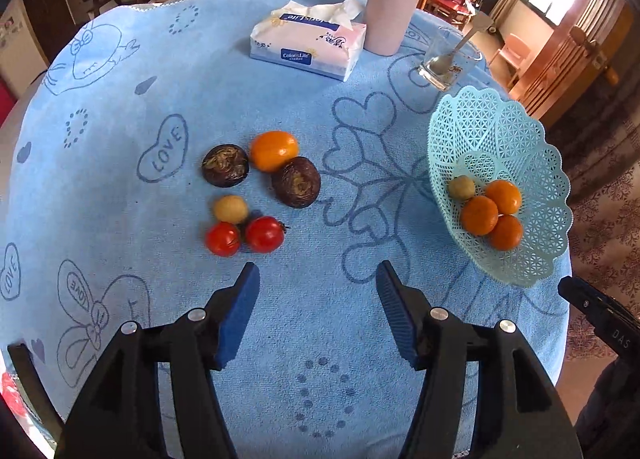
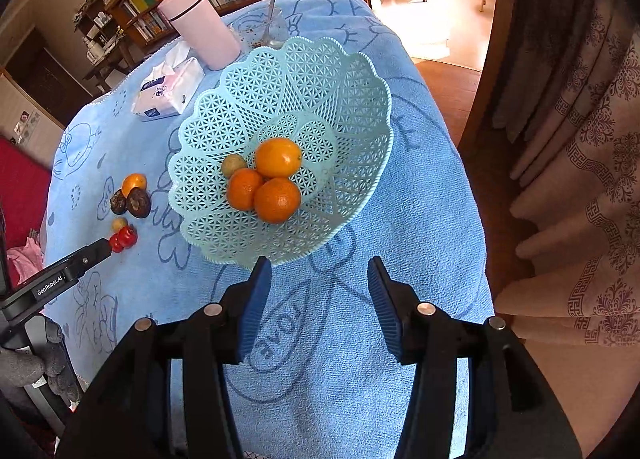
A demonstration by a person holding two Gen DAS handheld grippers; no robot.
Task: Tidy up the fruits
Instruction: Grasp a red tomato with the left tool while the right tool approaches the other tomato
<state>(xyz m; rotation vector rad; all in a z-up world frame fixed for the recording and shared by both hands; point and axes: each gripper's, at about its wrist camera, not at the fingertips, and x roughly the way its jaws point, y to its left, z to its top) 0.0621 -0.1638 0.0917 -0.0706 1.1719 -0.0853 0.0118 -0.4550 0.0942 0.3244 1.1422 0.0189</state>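
Left wrist view: loose fruit (image 1: 256, 195) lies mid-cloth, two tomatoes (image 1: 244, 237) nearest the left gripper (image 1: 318, 279), whose fingers stand apart and empty. The basket (image 1: 532, 163), already holding oranges (image 2: 272, 183), overhangs the table edge. Best approach: straddle one tomato, close gently. Right gripper (image 2: 320, 271), fingers apart, empty, hovers just short of the basket rim; bare cloth (image 1: 320, 339) between leaves room.

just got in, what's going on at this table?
A person with a tool in each hand is sorting fruit into the blue basket. Both the left tool and right tool are open and empty. The basket holds three oranges and a small yellowish fruit. On the cloth remain one orange, two dark brown fruits, a small yellowish one and two tomatoes.
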